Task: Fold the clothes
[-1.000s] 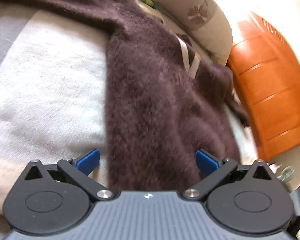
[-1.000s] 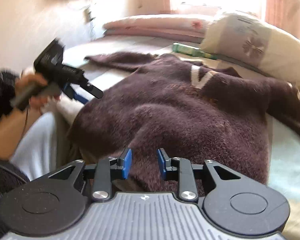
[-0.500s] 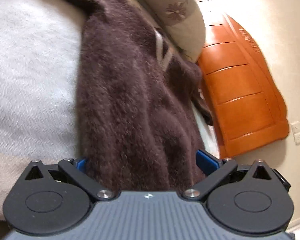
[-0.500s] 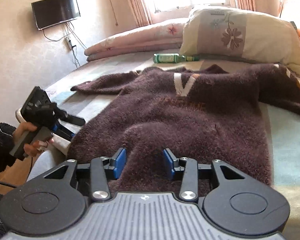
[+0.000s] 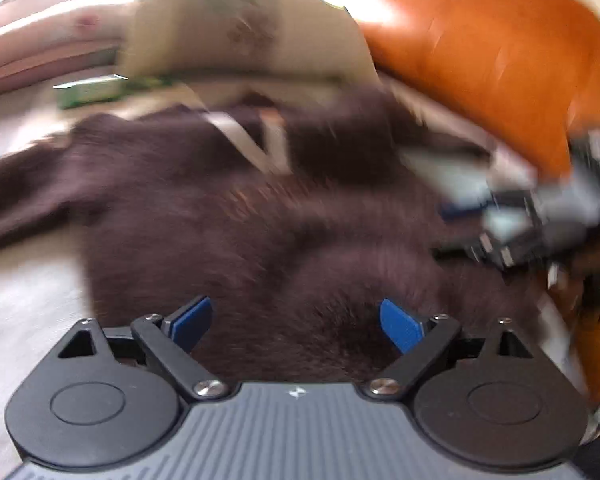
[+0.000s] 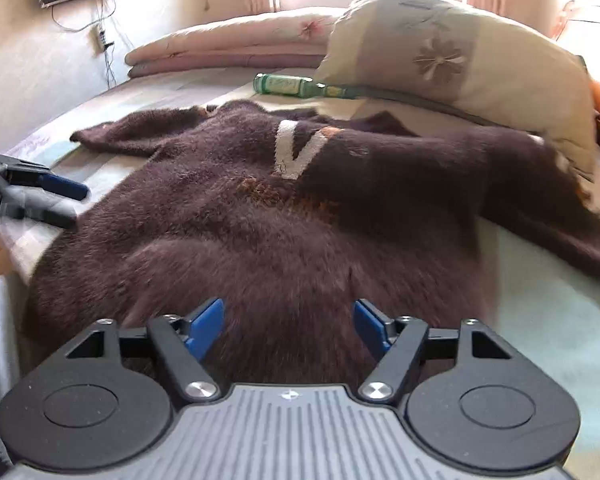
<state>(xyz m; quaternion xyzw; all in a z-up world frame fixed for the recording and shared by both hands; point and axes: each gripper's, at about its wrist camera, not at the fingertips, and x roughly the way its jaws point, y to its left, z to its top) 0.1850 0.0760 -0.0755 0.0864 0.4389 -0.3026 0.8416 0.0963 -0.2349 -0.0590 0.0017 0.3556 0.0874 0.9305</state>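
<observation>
Brown and fuzzy, the sweater lies spread flat across the bed, white V collar pointing toward the pillow, sleeves flung out to both sides. Behind it, a folded pink quilt, and a green bottle lying beside the pillow. Right gripper hovers over the hem, fingers spread wide, gripping nothing. Left gripper, blurred view, likewise spread wide over the hem.

Right gripper jaws wider apart than 1.0 s ago, empty, over sweater hem. Left gripper swung round from bed's side to face pillow; view now motion-blurred. Left gripper lower in right view.
</observation>
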